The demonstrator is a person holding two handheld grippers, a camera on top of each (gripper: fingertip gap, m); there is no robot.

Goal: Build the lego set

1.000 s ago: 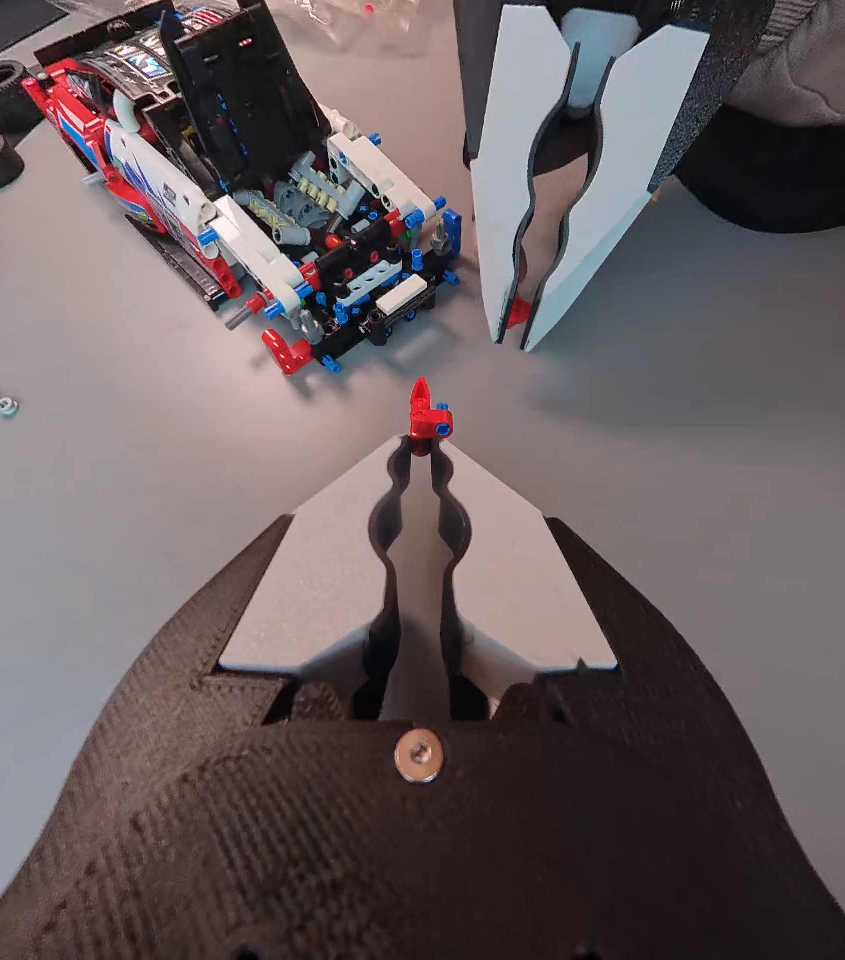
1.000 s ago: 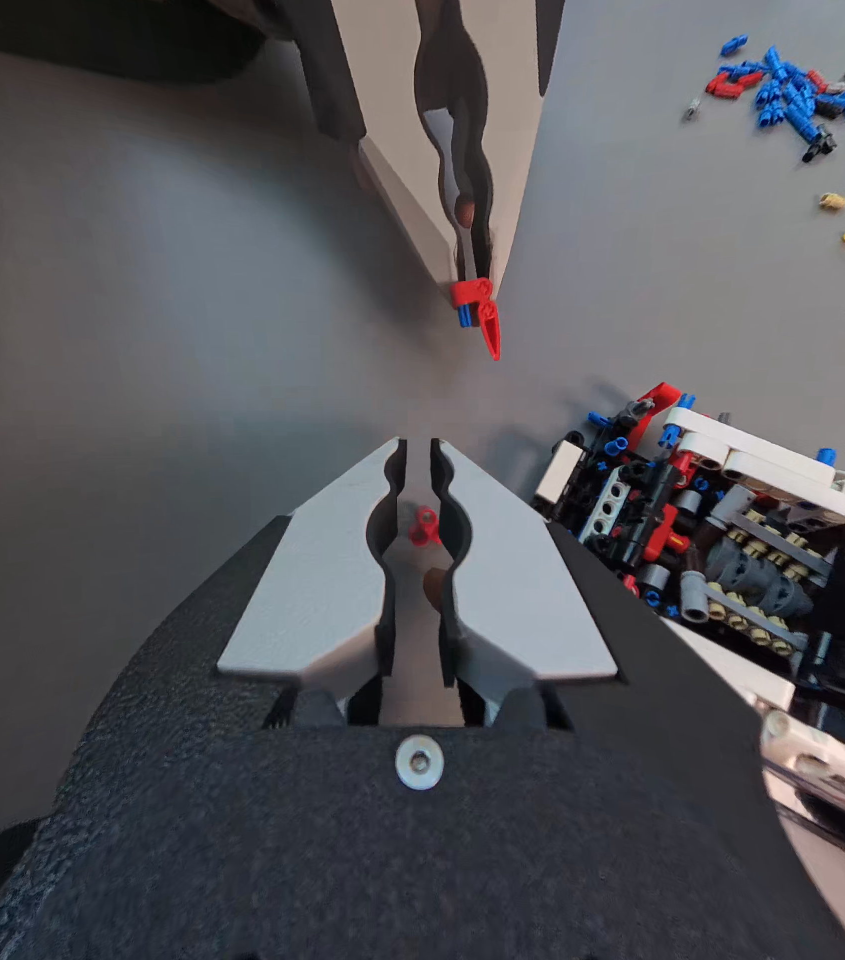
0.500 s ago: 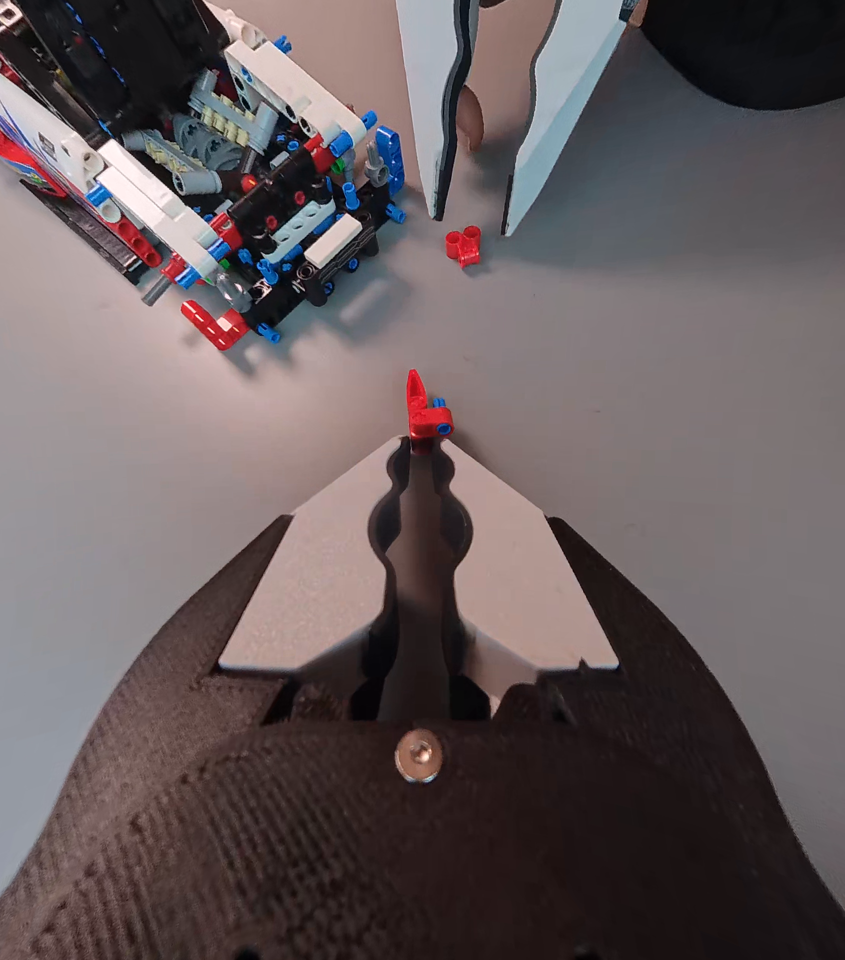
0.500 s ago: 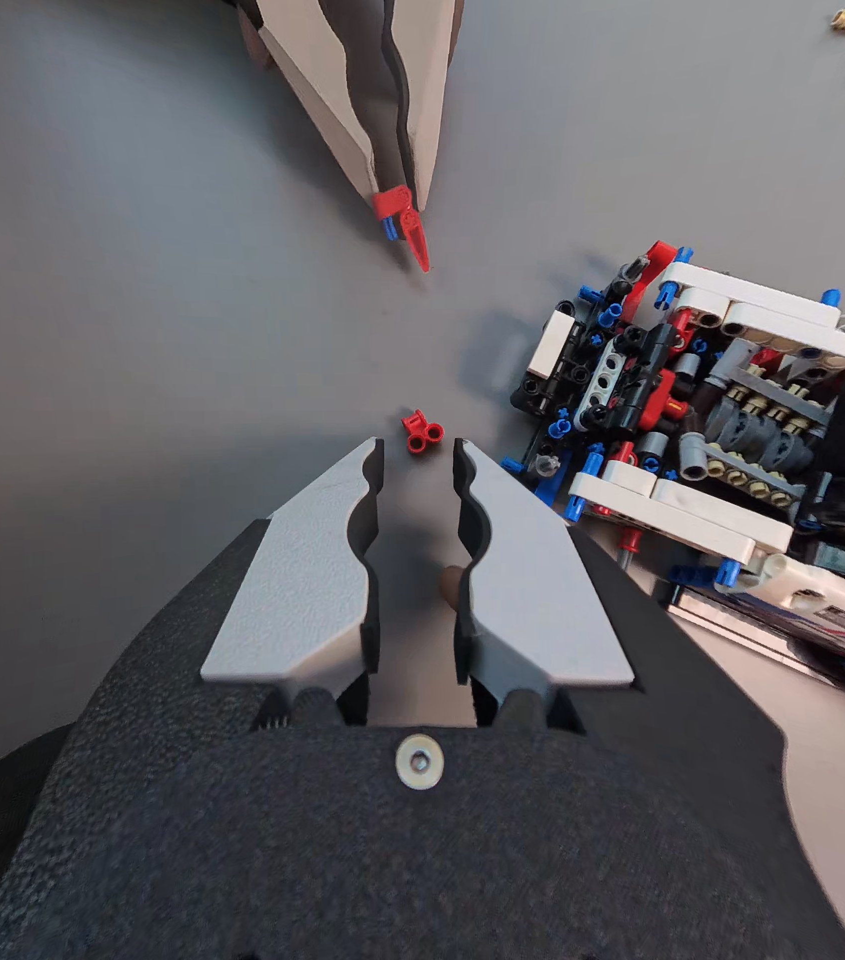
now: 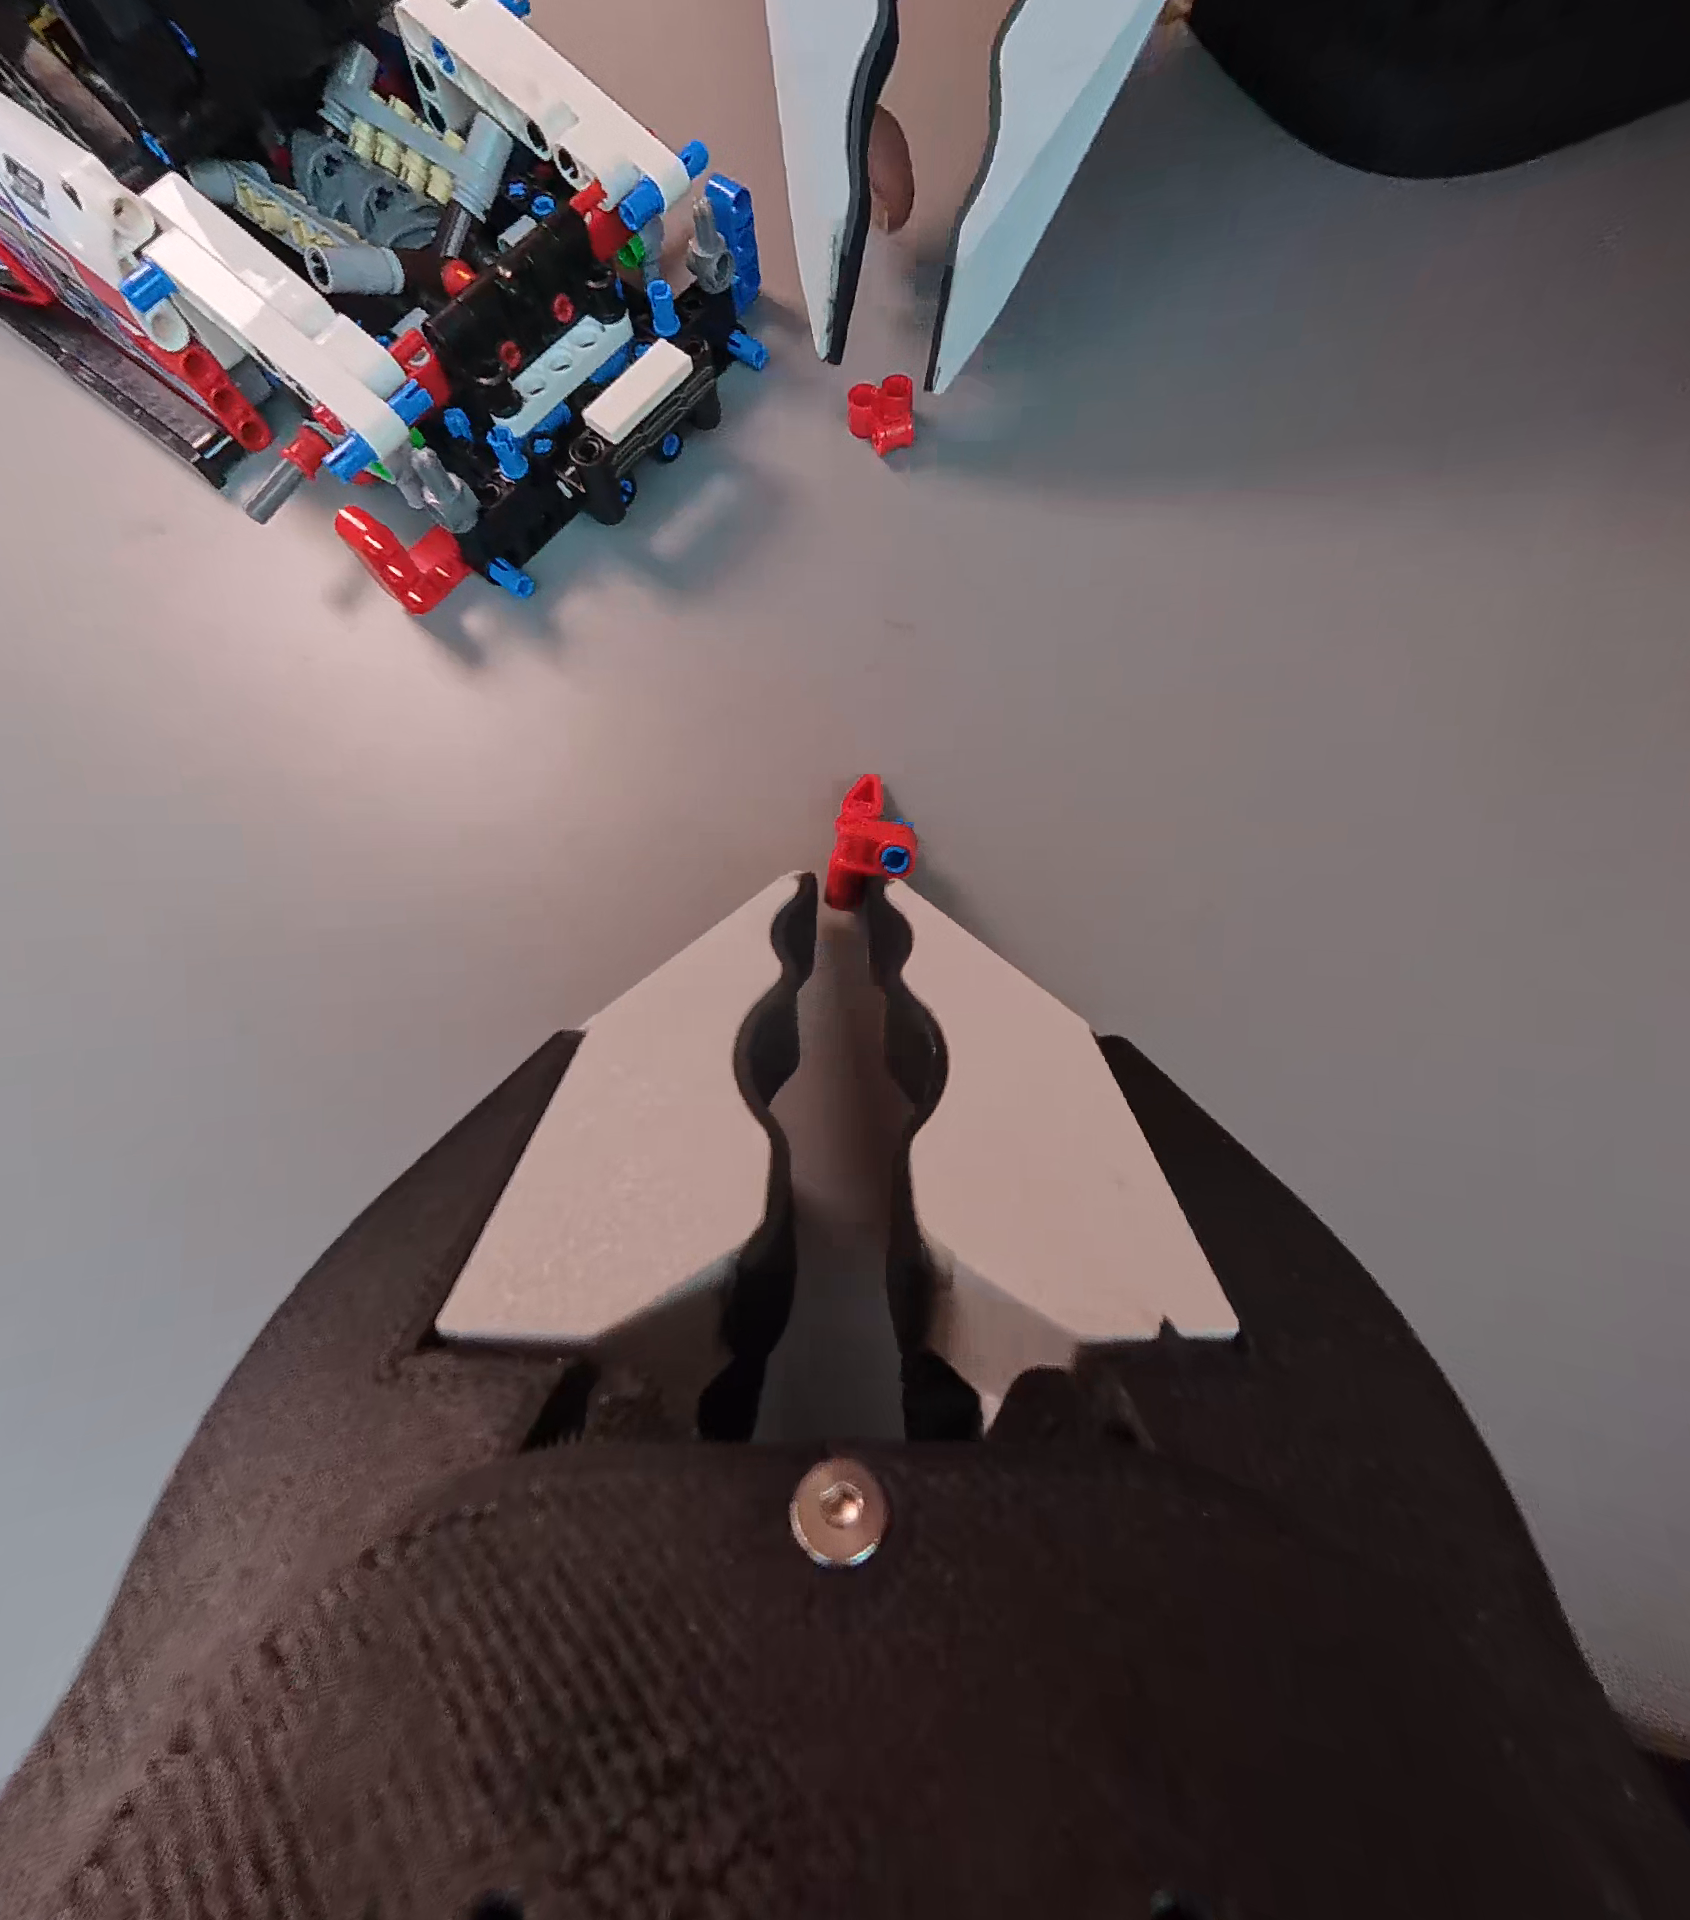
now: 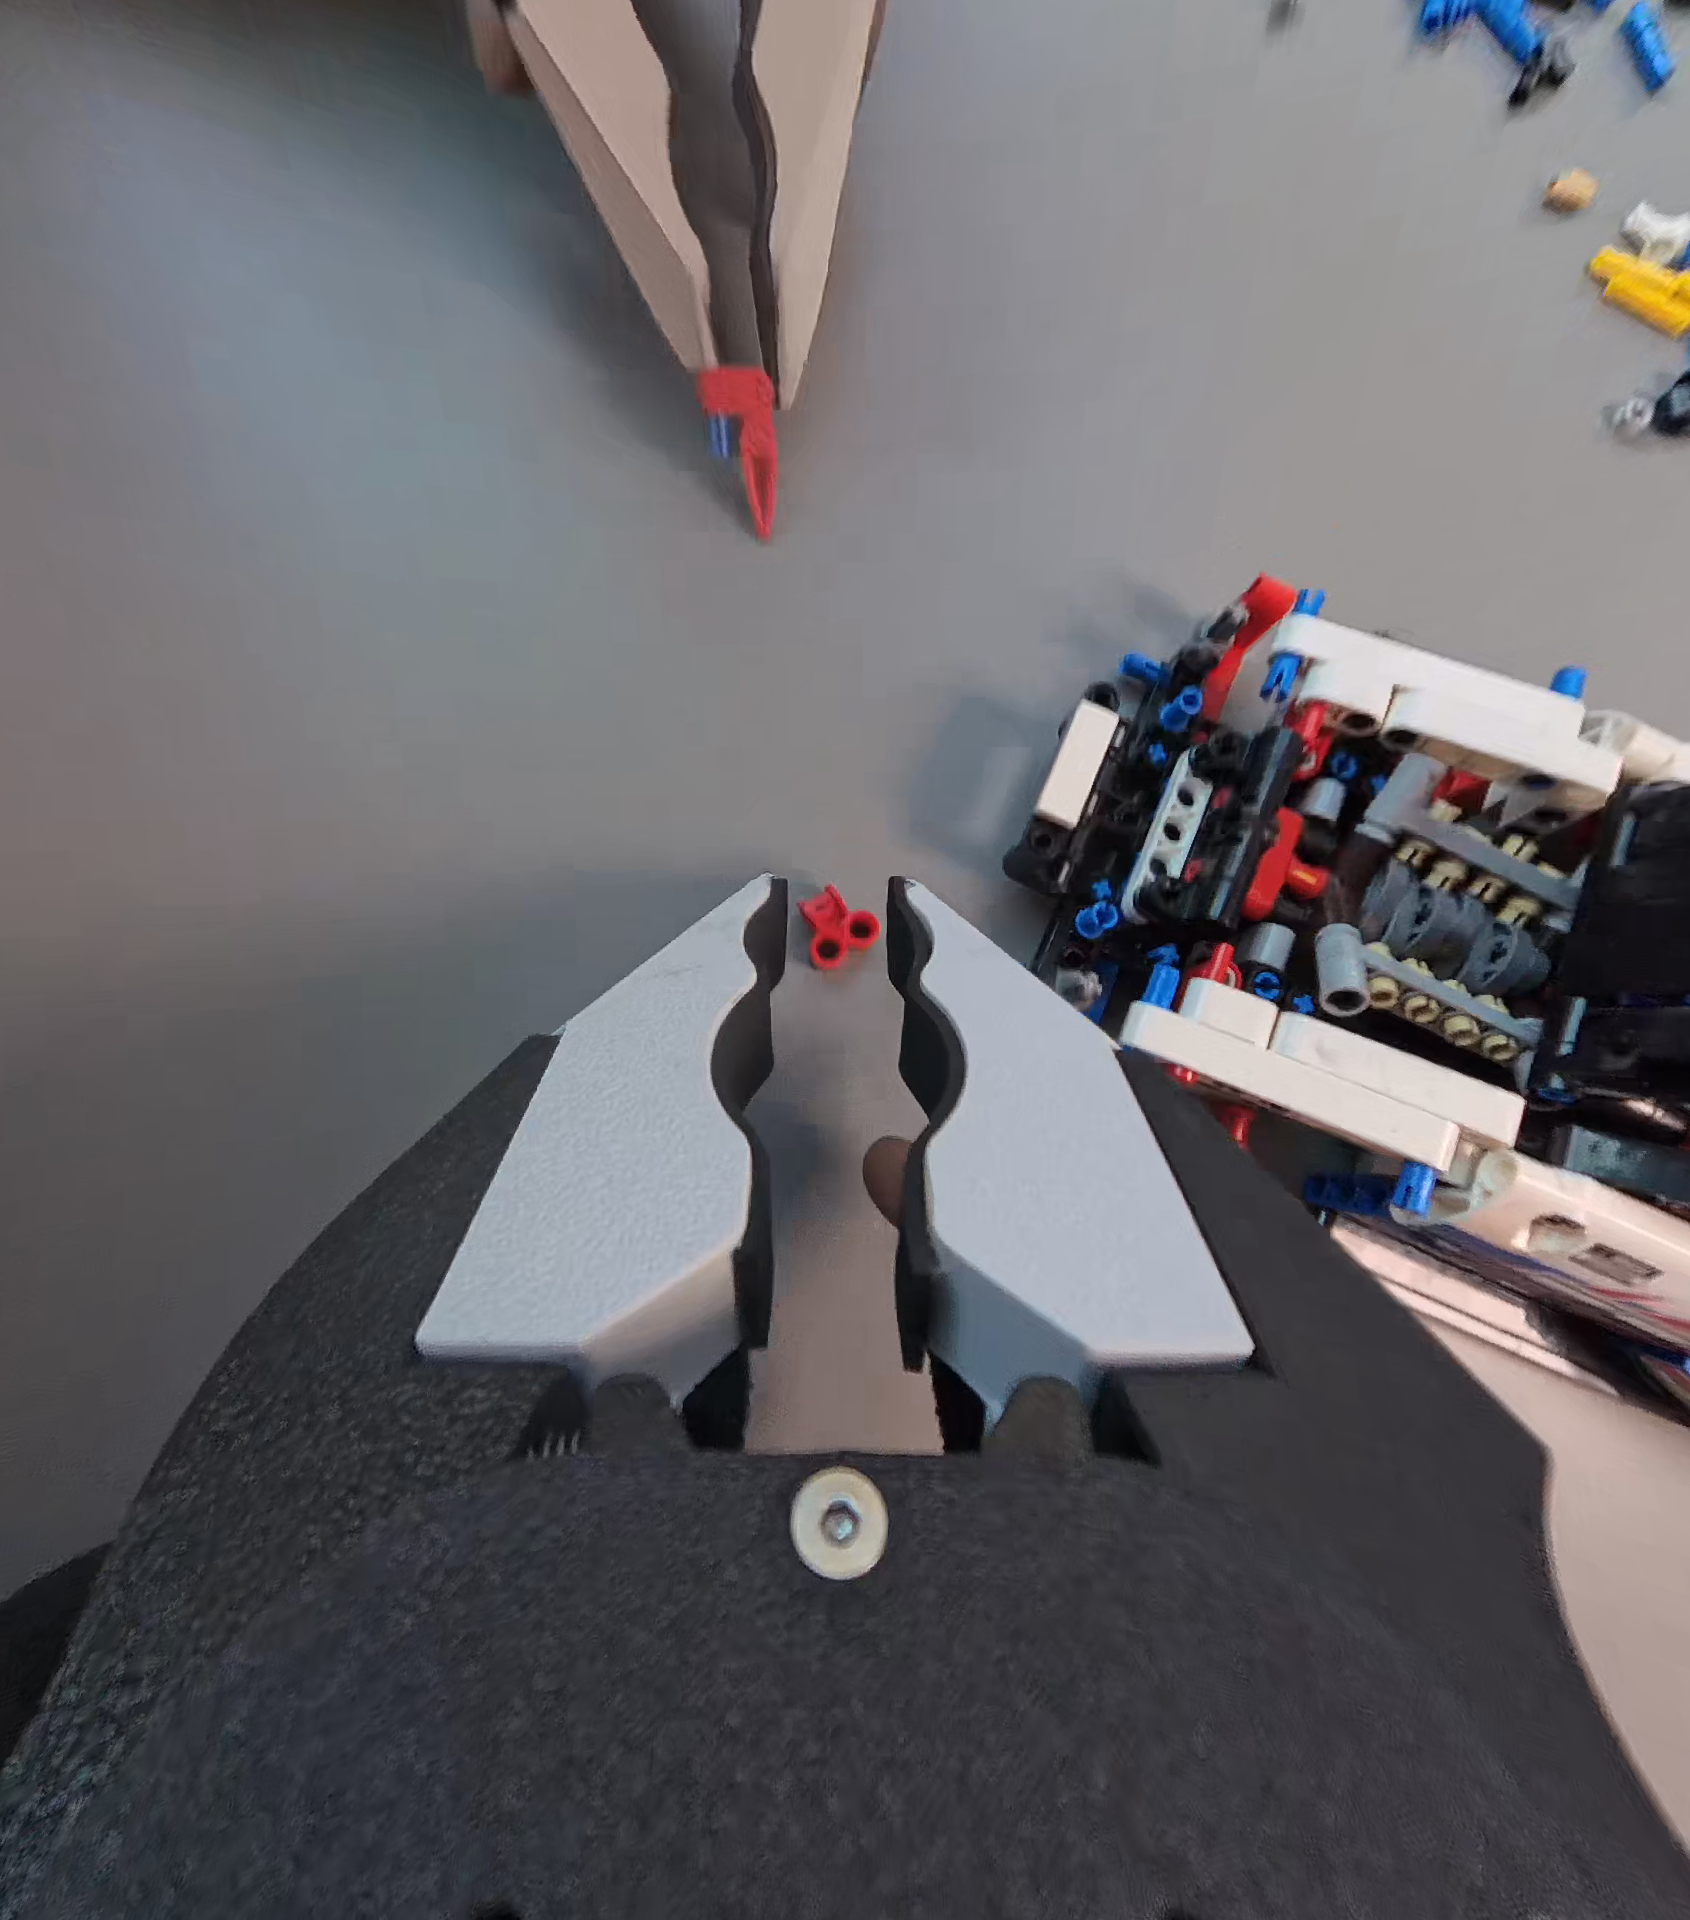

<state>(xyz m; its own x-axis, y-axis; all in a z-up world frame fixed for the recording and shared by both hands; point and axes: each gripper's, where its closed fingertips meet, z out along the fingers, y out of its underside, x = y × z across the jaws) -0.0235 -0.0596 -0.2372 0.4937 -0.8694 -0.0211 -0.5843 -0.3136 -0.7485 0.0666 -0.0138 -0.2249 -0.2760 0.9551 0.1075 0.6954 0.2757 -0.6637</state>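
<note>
Two handheld grippers are facing each other over a plain grey table [image 5: 1236, 675]. The left gripper [image 5: 839, 891] is pinching a small red pointed piece with a blue pin [image 5: 865, 840] at its fingertips, its jaws nearly together around it, holding it above the table. The right gripper [image 6: 833, 888] is standing with its jaws parted a narrow way, and a small red connector [image 6: 836, 928] is lying on the table between its fingertips, touching neither. Just beside the right gripper, a partly built white, black and red Lego car [image 6: 1392, 883] is resting on the table. Loose blue and yellow pieces [image 6: 1682, 291] are lying scattered farther off, well apart from the car.
</note>
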